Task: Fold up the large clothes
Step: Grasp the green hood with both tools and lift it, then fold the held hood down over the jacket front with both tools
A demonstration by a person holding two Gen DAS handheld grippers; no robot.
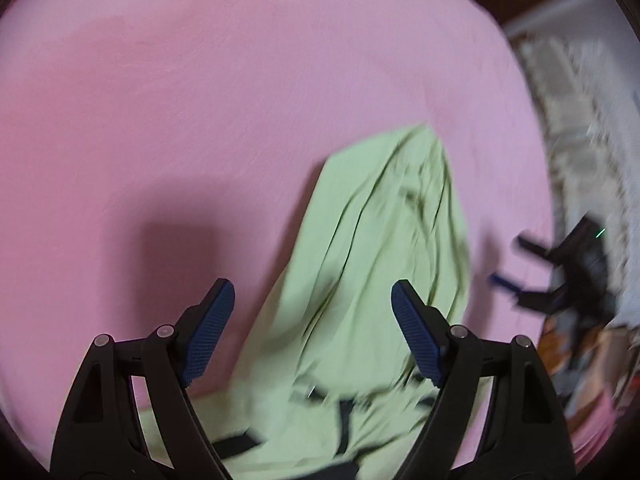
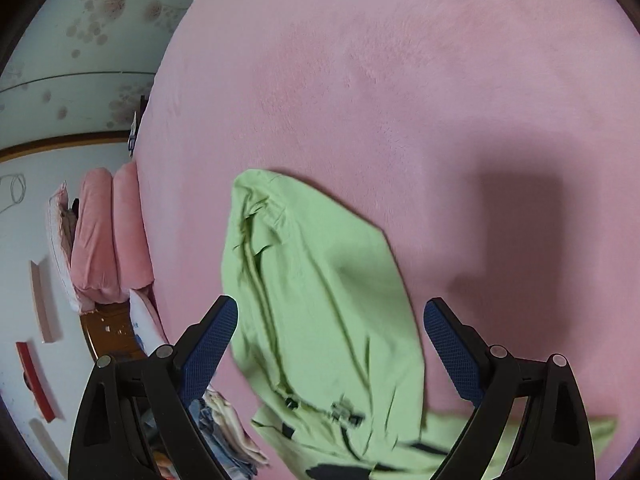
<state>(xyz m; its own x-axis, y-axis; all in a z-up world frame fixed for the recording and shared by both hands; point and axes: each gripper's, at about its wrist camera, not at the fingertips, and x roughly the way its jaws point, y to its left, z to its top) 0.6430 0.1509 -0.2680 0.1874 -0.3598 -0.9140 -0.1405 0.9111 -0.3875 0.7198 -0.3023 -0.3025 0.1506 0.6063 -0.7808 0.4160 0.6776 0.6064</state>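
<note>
We held both grippers above the bed [image 1: 200, 100] with nothing in either. The left gripper [image 1: 312, 312] had its jaws spread wide and empty, and the right gripper [image 2: 330, 330] likewise stood wide open with only air between its blue ribbed pads [image 2: 208, 344].

The green garment [image 1: 380, 260] lay crumpled on the pink cover, directly beyond and below both pairs of jaws, running away from them as a long rumpled tongue. Its near end, with dark trim or print [image 2: 344, 412], passed under the jaws, and in the right view a further flap spread out past the right-hand finger. In the left view the right gripper showed blurred, off to the right near the bed's edge.

We judged the step to be the first reach, before any fold. To do it well, we needed each gripper to come down on a separate outer edge or corner, not on the bunched middle, to pinch one layer only, and then to draw the cloth apart until it lay flat.

The garment looked like thin, soft woven or knit cloth, limp, with long creases along its length, so it would likely sag and drag. The cover looked plush and slightly napped, which could grip the cloth as we pulled. A stack of folded clothes [image 2: 224, 428] sat off the bed's side.
</note>
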